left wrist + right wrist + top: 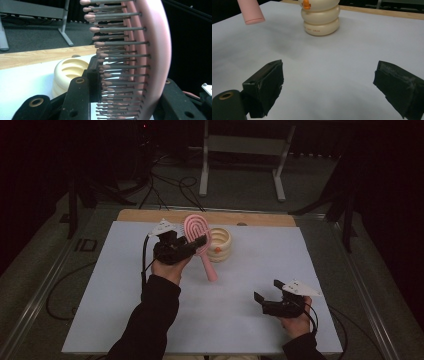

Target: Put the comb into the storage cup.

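A pink plastic hairbrush, its oval head looped with open slots and studded with thin grey pins tipped in pink beads, is held off the white table near the middle of its far edge, the head up and the smooth round handle slanting down toward the centre. The left gripper is clamped on the brush head, one black jaw pressed in among the bristles and the other against the brush's smooth curved back, as the left gripper view shows close up. Just beside the brush, on its right in the high view, stands a cream holder built of stacked rounded rings, glossy, with a small orange mark on its front and a hollow ribbed top; whether brush and holder touch cannot be told. The right gripper hovers low near the table's near right corner, well apart from both, its two matte black padded jaws spread wide with nothing between them. A strip of pale wood runs along the table's far edge.
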Tool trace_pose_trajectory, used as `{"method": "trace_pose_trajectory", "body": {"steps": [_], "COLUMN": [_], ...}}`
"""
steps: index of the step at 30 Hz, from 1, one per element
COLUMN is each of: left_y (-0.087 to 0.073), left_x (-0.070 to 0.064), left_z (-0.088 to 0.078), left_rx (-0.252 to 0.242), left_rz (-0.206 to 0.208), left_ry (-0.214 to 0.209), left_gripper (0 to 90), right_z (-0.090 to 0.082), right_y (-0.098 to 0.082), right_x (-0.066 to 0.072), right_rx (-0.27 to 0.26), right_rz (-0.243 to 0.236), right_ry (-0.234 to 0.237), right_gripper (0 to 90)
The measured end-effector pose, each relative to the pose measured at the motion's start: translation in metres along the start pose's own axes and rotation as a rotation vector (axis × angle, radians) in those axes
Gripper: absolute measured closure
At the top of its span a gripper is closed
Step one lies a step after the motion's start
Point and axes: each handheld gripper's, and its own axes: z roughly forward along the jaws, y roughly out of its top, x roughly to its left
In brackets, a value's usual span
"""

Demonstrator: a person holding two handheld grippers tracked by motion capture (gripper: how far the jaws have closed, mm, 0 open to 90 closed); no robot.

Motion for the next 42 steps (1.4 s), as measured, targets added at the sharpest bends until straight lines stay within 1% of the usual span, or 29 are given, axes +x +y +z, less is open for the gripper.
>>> {"method": "trace_pose_trajectory", "body": {"steps": [2, 3, 7, 11, 14, 21, 26, 30, 38, 42], "left_y": [0.0, 0.001, 0.002, 0.002, 0.005, 0.009, 0.012, 0.015, 0.021, 0.023], "left_x": [0.001, 0.001, 0.003, 0.003, 0.006, 0.01, 0.012, 0.012, 0.013, 0.014], "left_z": [0.001, 0.001, 0.002, 0.003, 0.003, 0.002, 0.002, 0.003, 0.003, 0.005], "left_rx": [0.001, 0.001, 0.001, 0.0, -0.005, -0.02, -0.024, -0.029, -0.031, -0.022], "left_rz": [-0.001, -0.003, -0.005, -0.005, -0.005, -0.012, -0.011, -0.008, 0.008, 0.014], "left_ry": [-0.003, -0.004, -0.007, -0.008, -0.009, -0.007, -0.007, -0.022, -0.014, -0.011], "left_gripper": [64.8, 64.8, 64.8, 64.8, 64.8, 64.8, 64.8, 64.8, 64.8, 64.8], "right_z": [0.0, -0.003, -0.005, -0.006, -0.008, -0.009, -0.009, -0.009, -0.009, -0.008], "right_y": [0.0, -0.001, -0.001, -0.001, -0.001, -0.002, -0.002, -0.002, -0.002, -0.002], "right_x": [0.0, -0.001, -0.002, -0.003, -0.003, -0.004, -0.004, -0.004, -0.004, -0.003], "right_rx": [0.0, -0.018, -0.033, -0.039, -0.048, -0.055, -0.058, -0.055, -0.05, -0.044], "right_rz": [0.0, 0.006, 0.01, 0.012, 0.004, 0.009, 0.01, 0.009, 0.008, 0.008], "right_ry": [0.0, -0.016, -0.021, -0.021, -0.025, -0.032, -0.037, -0.037, -0.038, -0.035], "right_gripper": [8.4, 8.4, 8.4, 8.4, 8.4, 8.4, 8.4, 8.5, 8.5, 8.5]}}
